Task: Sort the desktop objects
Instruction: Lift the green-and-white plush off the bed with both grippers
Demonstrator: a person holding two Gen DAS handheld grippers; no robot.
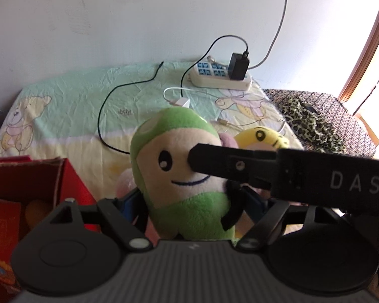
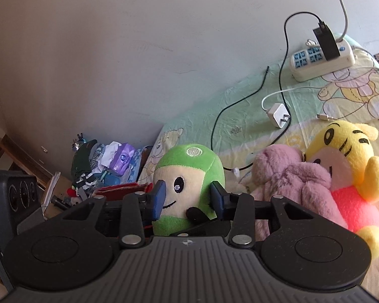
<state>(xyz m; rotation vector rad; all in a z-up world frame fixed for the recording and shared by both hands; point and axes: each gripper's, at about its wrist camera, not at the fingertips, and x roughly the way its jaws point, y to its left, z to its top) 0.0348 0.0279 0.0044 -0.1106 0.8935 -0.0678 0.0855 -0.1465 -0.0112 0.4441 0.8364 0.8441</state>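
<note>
Left wrist view: my left tongs (image 1: 187,202) sit closed on the lower body of the green plush (image 1: 182,166), which stands upright dead ahead, long axis vertical, with the red box (image 1: 38,176) just to its left; the right tool's black finger crosses its face.

Right wrist view: my right tongs (image 2: 188,198) straddle the same green plush (image 2: 189,176) at face height, blue pads (image 2: 158,199) parted and, I judge, not yet pinching, so the left holds it.

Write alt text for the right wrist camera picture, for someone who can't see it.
The right tongs straddle a green plush toy with a smiling face, blue pads at its sides. A pink plush and a yellow plush lie to its right on a pastel cartoon sheet, with a white power strip behind.
</note>
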